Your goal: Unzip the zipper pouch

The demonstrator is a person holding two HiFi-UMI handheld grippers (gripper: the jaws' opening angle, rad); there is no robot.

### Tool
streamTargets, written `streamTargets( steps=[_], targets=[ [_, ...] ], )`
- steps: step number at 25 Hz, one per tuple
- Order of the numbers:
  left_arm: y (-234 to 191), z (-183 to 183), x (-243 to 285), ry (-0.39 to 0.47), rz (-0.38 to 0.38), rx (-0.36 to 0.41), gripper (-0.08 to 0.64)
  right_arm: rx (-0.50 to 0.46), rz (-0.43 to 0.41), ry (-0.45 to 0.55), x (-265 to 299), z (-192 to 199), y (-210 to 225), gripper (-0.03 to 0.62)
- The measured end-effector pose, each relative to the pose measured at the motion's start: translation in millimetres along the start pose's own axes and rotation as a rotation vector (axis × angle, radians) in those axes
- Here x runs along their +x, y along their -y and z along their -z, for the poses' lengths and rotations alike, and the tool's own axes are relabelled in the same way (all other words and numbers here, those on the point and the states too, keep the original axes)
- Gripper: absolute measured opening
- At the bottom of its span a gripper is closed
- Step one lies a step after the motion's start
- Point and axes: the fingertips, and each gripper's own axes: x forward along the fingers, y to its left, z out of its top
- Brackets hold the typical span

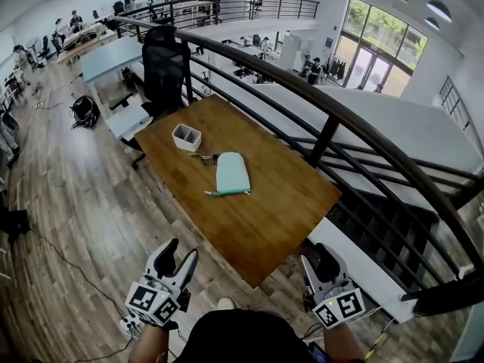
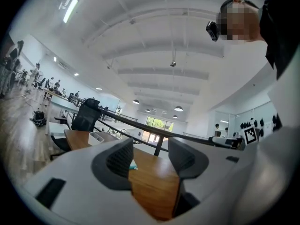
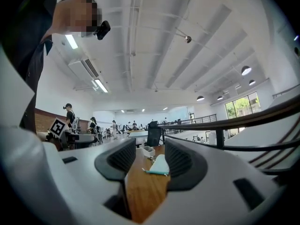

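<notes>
**Head view.** Wooden table (image 1: 261, 229) set corner-on beside a dark metal railing (image 1: 333, 123), wood floor all round. The mint-green zipper pouch (image 1: 232, 172) lies flat near the middle of the table, with a darker teal strip along its near edge. A small dark object (image 1: 205, 157), too small to identify, lies just beside the pouch's far left corner. A white open container (image 1: 186, 137) stands a little past that. A black office chair (image 1: 166, 66) is at the table's far end. Left gripper (image 1: 181, 254) and right gripper (image 1: 318, 262) are both low in frame. They sit off the table's near corner, one to each side of it, well apart from the pouch. Each has its marker cube toward the camera.

**Left gripper view.** Jaws stand apart, nothing held. Only bare table top shows in the gap. A sliver of the pouch (image 2: 133, 164) peeks out past the inner edge of the left jaw. The container (image 2: 96, 137) and chair (image 2: 86, 116) are off to the left, further back.

**Right gripper view.** Jaws parted, pads touching nothing. The pouch (image 3: 159, 165) shows between them but lies well out on the table, teal edge nearest. The container (image 3: 148, 150) is behind it and the chair (image 3: 153, 135) beyond that. People work at desks in the far background.
</notes>
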Motion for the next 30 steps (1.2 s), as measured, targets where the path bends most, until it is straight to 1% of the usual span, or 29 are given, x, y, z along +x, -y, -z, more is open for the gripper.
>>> streamTargets(
  steps=[5,9,12,15,19,24,27,30],
  targets=[
    [-13.4,2.2,15.6,-0.004,0.011,-0.021,0.239,-0.012,0.005,-0.040,24.4,2.8,6.3,0.184],
    [-12.2,7.0,30.9,-0.004,0.002,-0.027,0.239,-0.019,-0.031,-0.049,40.5,4.5,16.3,0.179],
    [-12.2,12.1,36.8,-0.008,-0.038,-0.027,0.239,-0.015,-0.086,-0.082,59.2,16.1,28.2,0.179],
    [-15.8,9.1,46.4,-0.009,-0.089,-0.023,0.239,-0.017,-0.148,-0.098,86.5,18.6,40.8,0.178],
    [-19.8,2.5,67.9,0.008,-0.159,-0.017,0.239,-0.046,-0.250,-0.122,128.8,22.0,59.3,0.176],
    [-19.7,2.5,96.9,0.004,-0.218,-0.011,0.239,-0.074,-0.359,-0.158,173.6,36.5,80.4,0.175],
    [-19.1,6.5,107.3,-0.007,-0.257,-0.029,0.239,-0.117,-0.427,-0.197,196.3,52.8,88.1,0.176],
    [-17.4,14.9,116.1,-0.036,-0.288,-0.031,0.239,-0.153,-0.485,-0.242,214.8,72.1,95.5,0.176]
  ],
)
